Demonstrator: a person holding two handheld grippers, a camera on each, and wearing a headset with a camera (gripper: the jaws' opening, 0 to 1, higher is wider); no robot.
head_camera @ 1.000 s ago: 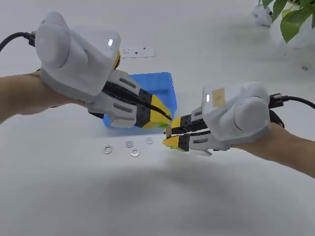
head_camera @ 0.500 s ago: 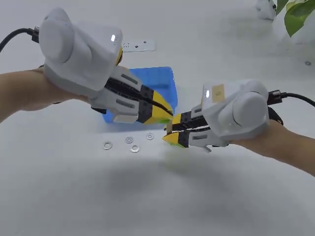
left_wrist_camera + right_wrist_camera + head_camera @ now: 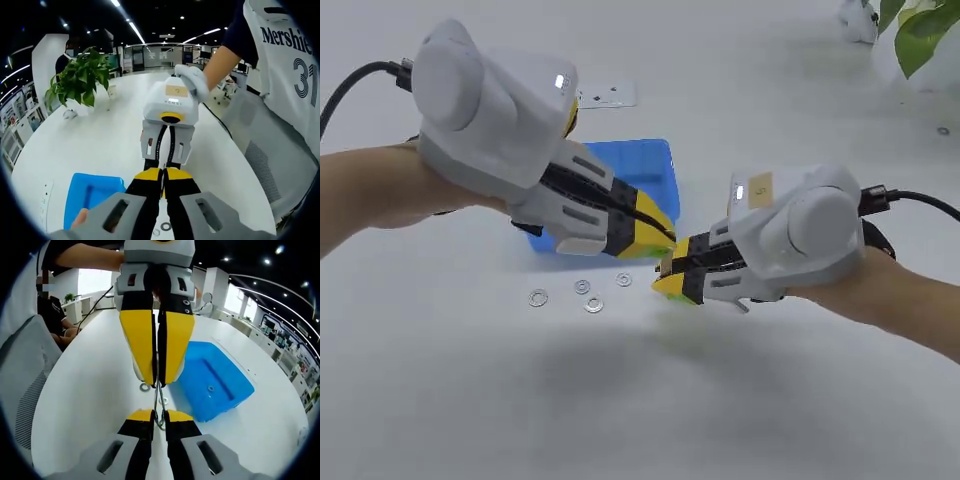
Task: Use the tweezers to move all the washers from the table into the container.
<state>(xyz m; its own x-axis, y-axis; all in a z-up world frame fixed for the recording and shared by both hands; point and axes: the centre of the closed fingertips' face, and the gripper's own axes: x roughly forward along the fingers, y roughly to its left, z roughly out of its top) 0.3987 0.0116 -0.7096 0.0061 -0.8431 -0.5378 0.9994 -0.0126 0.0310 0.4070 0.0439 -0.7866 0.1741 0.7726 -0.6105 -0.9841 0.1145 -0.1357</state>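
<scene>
Left tool (image 3: 658, 238) and right tool (image 3: 667, 282) meet tip to tip near a blue container (image 3: 645, 168); four washers (image 3: 582, 287) lie on the white bench (image 3: 470, 400) just beside.

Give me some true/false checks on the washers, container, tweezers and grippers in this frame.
1. Four washers lie on the table in front of the blue container. True.
2. The container is empty. False: a washer sits in it.
3. The tweezers lie untouched on the table. False: the tweezers run between the left gripper and the right gripper, both apparently shut on them.
4. The two grippers' tips nearly meet. True.
5. A plant stands at the table's near left. False: the plant is far right in the head view.
</scene>
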